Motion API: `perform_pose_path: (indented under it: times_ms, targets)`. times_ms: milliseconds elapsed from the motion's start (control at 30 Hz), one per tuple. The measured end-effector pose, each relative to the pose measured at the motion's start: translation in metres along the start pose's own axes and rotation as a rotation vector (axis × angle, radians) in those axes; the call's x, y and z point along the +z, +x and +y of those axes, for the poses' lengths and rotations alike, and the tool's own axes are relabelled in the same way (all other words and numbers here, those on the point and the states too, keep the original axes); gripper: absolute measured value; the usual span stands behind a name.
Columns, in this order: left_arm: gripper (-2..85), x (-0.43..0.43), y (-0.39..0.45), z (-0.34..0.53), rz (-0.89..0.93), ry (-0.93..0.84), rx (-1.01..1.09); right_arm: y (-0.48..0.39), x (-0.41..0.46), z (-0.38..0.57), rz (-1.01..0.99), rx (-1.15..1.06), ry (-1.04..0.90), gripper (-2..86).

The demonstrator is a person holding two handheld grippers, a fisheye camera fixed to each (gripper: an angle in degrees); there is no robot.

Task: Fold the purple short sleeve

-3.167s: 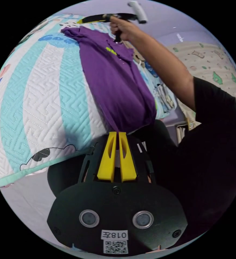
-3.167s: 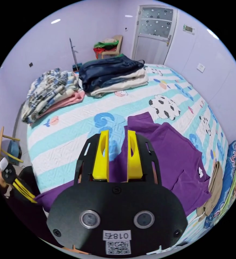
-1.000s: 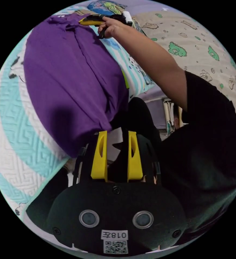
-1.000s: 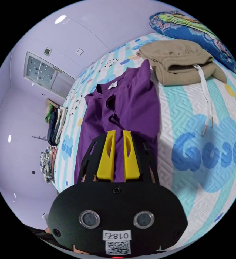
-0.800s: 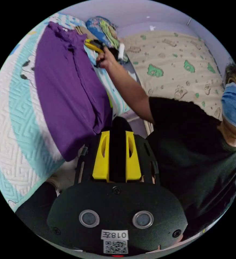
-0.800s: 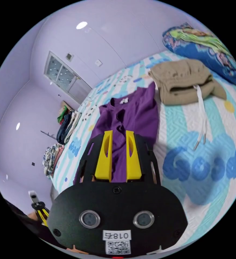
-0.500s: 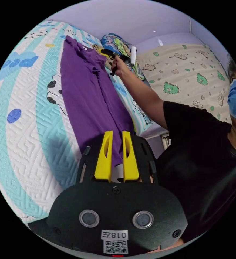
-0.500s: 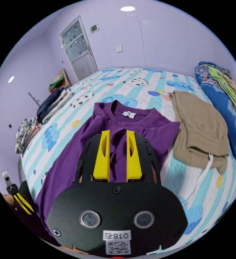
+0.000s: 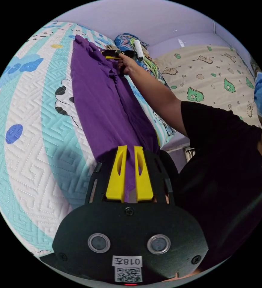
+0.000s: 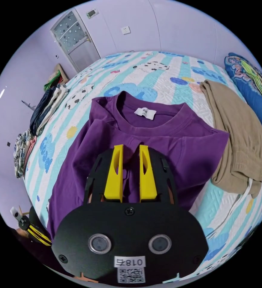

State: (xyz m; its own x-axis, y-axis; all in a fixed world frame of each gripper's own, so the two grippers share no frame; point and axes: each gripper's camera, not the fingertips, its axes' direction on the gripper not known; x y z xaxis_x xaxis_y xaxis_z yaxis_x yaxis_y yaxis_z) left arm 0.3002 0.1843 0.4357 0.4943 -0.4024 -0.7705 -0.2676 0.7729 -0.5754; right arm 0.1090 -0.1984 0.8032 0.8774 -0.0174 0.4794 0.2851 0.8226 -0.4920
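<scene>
The purple short-sleeve shirt (image 10: 179,141) lies on the striped quilt (image 10: 167,72), collar and white tag up, with one side folded lengthwise over the middle. My right gripper (image 10: 131,146) hovers open just below the collar, a raised ridge of purple fabric between its jaws. In the left gripper view the shirt (image 9: 104,99) stretches away as a long narrow strip to the right gripper (image 9: 111,54) at the far end. My left gripper (image 9: 130,147) is at the hem by the bed's edge, jaws nearly together with purple cloth pinched between them. The left gripper (image 10: 36,232) also shows low at the left of the right gripper view.
A folded tan garment (image 10: 239,135) with white drawstrings lies right beside the shirt. A blue patterned pillow (image 10: 257,81) sits past it. Stacks of clothes (image 10: 44,111) rest at the bed's far side near a door (image 10: 74,42). The person's arm (image 9: 155,93) reaches over the bed.
Both grippers let go after laying one side of the shirt over. The left gripper moved onto the hem and its jaws have closed in. The right gripper dropped nearer the collar, still open.
</scene>
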Motion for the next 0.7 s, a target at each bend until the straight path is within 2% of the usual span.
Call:
perform_pose_path:
  times_ms: [133,333,467,533,700]
  targets:
    - [4.4,-0.001,0.006,0.003,-0.002,0.006,0.005,-0.019,-0.008,-0.001,0.019,-0.049,0.032,3.1]
    - [3.9,-0.006,0.01,0.011,-0.024,0.02,0.0,-0.05,-0.055,0.02,0.289,-0.076,0.291,1.2]
    - [3.9,-0.008,0.012,0.015,-0.03,0.027,-0.01,-0.017,-0.035,0.028,0.366,0.099,0.204,1.7]
    - [3.9,-0.009,0.015,0.019,-0.032,0.031,-0.012,-0.001,-0.024,0.034,0.346,0.182,0.149,2.5]
    - [4.0,-0.014,0.017,0.031,-0.037,0.039,-0.033,0.009,-0.041,0.051,0.208,0.265,0.203,6.9]
